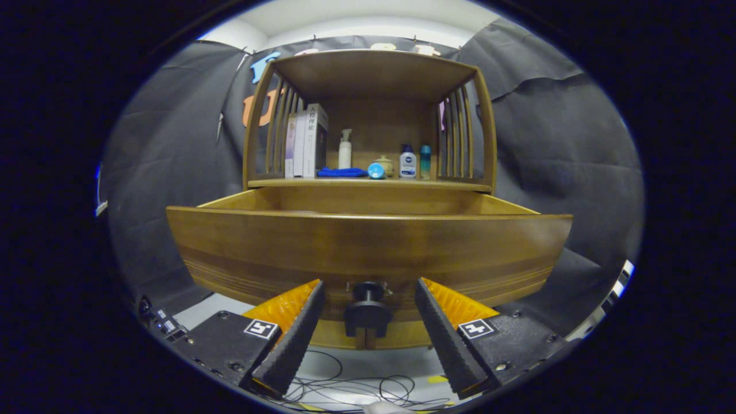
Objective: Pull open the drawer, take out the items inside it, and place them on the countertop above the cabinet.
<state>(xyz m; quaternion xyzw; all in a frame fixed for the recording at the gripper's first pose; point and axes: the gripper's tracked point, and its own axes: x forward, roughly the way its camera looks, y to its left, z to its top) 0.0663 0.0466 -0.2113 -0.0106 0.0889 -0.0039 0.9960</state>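
Note:
A wooden drawer (368,247) stands pulled out from the cabinet, its curved front panel close ahead of me. Its dark round knob (368,310) sits between my two fingers, with a gap on each side. My gripper (368,290) is open, fingertips (317,287) near the drawer front but not pressing on the knob. The drawer's inside is hidden behind its front panel. Above it runs the countertop (448,184) of the cabinet, carrying books (306,141), a white pump bottle (345,149), a blue cloth (342,172), a small blue round thing (376,171), a jar (384,165) and two small bottles (407,161).
A wooden shelf frame with slatted sides (460,129) and a top board (374,72) encloses the countertop. Black cloth (563,149) hangs behind and on both sides. Thin cables (356,391) lie on the pale floor below the fingers.

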